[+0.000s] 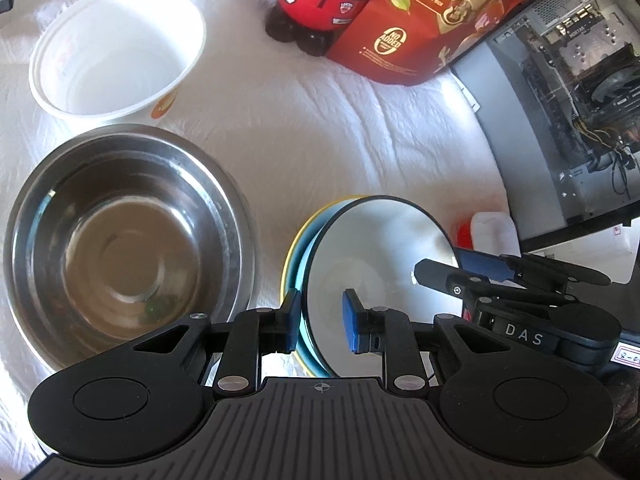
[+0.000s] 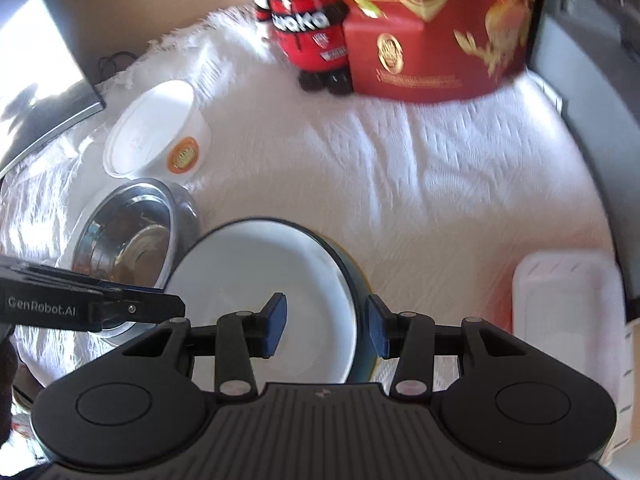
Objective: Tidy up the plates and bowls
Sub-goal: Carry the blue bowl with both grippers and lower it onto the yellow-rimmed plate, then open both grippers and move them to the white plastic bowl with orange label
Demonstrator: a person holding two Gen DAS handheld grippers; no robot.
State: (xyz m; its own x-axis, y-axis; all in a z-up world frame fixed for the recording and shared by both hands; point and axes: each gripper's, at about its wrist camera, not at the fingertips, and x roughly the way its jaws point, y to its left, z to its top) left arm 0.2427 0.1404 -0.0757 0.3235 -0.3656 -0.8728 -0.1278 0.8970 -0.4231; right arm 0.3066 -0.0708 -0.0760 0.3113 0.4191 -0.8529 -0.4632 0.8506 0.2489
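My left gripper (image 1: 320, 320) straddles the near-left rim of a round white enamel bowl with a thin dark rim (image 1: 380, 280), its blue pads set either side of the rim with a gap showing, so it is partly open and not pinching. My right gripper (image 2: 326, 326) stands likewise at the bowl's right edge, one pad inside, one outside, jaws apart. The white bowl sits nested, tilted toward me, mouth up, in a light-blue bowl (image 1: 310, 264), itself in a yellow one (image 1: 290, 260). Just to the left stands a wide stainless-steel bowl (image 1: 124, 240), upright, and beyond it a white plastic tub with an orange label (image 1: 116, 52), leaning. All rest on a rumpled white cloth (image 1: 360, 132). At the back stand a red-and-black mascot figure (image 2: 308, 28) and a red printed box (image 2: 436, 36); a white lidded container (image 2: 568, 300) lies right, near an open computer case (image 1: 576, 92).
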